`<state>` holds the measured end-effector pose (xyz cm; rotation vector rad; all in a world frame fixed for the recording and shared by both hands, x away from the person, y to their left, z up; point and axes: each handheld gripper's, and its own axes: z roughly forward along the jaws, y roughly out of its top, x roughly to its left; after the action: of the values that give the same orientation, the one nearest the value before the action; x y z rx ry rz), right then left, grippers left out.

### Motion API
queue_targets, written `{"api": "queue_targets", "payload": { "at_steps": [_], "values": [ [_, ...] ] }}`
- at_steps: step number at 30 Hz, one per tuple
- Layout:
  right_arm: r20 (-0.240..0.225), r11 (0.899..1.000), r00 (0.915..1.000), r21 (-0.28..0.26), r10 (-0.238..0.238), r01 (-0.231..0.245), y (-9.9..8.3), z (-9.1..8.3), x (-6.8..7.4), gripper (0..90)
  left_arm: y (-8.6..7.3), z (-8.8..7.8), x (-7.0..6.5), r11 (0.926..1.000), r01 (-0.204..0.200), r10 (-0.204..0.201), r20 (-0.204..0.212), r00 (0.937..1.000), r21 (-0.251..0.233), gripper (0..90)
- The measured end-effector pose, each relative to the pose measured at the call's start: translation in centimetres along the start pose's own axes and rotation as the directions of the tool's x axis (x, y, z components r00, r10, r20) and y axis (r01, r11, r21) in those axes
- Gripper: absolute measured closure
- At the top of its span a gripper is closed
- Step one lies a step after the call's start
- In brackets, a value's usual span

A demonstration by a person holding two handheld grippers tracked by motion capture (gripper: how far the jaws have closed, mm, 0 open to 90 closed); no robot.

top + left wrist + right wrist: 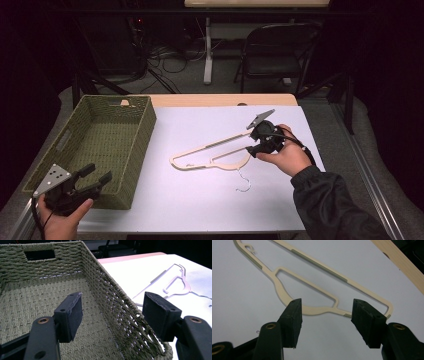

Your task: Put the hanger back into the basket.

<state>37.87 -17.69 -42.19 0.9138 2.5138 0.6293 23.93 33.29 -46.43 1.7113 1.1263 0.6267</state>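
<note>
Item: cream hanger (210, 152), flat on the counter (200, 200) near its right edge. Right tongs (325, 308) wide above it, unclamped. Left tongs (112, 312) wide, straddling the green basket (95, 145) wall at the left edge.

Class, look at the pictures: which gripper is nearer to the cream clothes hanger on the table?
The right gripper: it hovers open right over one end of the hanger. The left gripper is well away across the table, at the near corner of the green woven basket.

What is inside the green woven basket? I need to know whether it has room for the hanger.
Nothing shows inside the green woven basket: its woven floor is bare. The left tool hides a near patch.
</note>
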Motion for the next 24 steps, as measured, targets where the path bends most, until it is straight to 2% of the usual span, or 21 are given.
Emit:
{"api": "queue_targets", "payload": {
  "at_steps": [2,3,4,5,6,8,9,11,12,13,16,17,18,19,24],
  "values": [
    [-0.007,1.000,1.0000,0.005,-0.005,0.005,0.4,0.2,0.0,41.9,0.0,0.0,0.0,1.0000,0.000,0.000,0.001,1.0000,0.001,32.4],
    [-0.009,0.999,1.0000,-0.045,0.000,-0.001,0.4,0.6,0.1,41.9,0.0,0.1,0.0,1.0000,0.000,0.000,0.002,1.0000,0.001,32.4],
    [-0.009,0.999,1.0000,-0.044,-0.003,0.003,0.6,0.8,0.2,42.0,0.0,0.1,0.0,1.0000,-0.001,0.001,0.004,1.0000,0.001,32.4],
    [0.001,1.000,0.9999,-0.029,-0.012,0.012,0.9,0.8,0.2,42.7,0.0,0.1,0.0,1.0000,-0.002,0.002,0.005,1.0000,0.002,32.4],
    [-0.019,0.998,0.9993,0.047,-0.032,0.033,1.3,0.4,0.0,43.3,0.0,0.1,0.0,1.0000,-0.004,0.004,0.005,1.0000,0.004,32.4],
    [-0.028,1.000,0.9996,-0.016,-0.012,0.011,1.4,1.1,0.0,44.1,0.0,0.1,0.0,1.0000,-0.004,0.004,0.005,1.0000,0.004,32.4],
    [-0.034,0.998,0.9993,0.051,-0.019,0.021,1.7,0.9,-0.1,44.1,0.0,0.1,0.0,1.0000,-0.002,0.002,0.004,1.0000,0.003,32.4],
    [-0.043,0.998,0.9990,0.057,-0.013,0.016,1.8,1.4,-0.1,44.5,0.0,0.1,0.0,1.0000,0.002,-0.002,0.004,1.0000,0.002,32.4],
    [-0.047,0.994,0.9986,0.109,-0.025,0.030,2.0,1.3,-0.2,45.5,0.0,0.1,0.0,1.0000,0.002,-0.002,0.004,1.0000,0.003,32.4],
    [-0.048,0.997,0.9987,0.078,-0.019,0.023,1.9,1.8,-0.2,46.4,0.0,0.1,0.0,1.0000,0.002,-0.002,0.004,1.0000,0.002,32.4],
    [-0.075,0.997,0.9971,0.079,-0.009,0.015,1.9,2.7,-0.3,48.5,0.0,0.1,0.0,1.0000,0.001,-0.001,0.002,1.0000,0.005,32.4],
    [-0.075,0.993,0.9970,0.112,-0.021,0.029,2.1,2.6,-0.4,48.7,0.0,0.1,0.0,1.0000,0.001,-0.001,0.001,1.0000,0.005,32.4],
    [-0.072,0.998,0.9973,0.068,-0.010,0.015,2.0,3.1,-0.3,48.8,0.0,0.1,0.0,1.0000,0.002,-0.002,0.001,1.0000,0.005,32.4],
    [-0.077,0.994,0.9970,0.105,-0.009,0.017,2.1,3.1,-0.4,49.2,0.0,0.1,0.0,1.0000,0.002,-0.002,0.001,1.0000,0.005,32.4],
    [-0.092,0.991,0.9957,0.128,-0.014,0.025,2.5,3.7,-0.5,50.8,0.0,0.1,0.0,1.0000,0.001,-0.001,0.003,1.0000,0.006,32.4]
  ]
}}
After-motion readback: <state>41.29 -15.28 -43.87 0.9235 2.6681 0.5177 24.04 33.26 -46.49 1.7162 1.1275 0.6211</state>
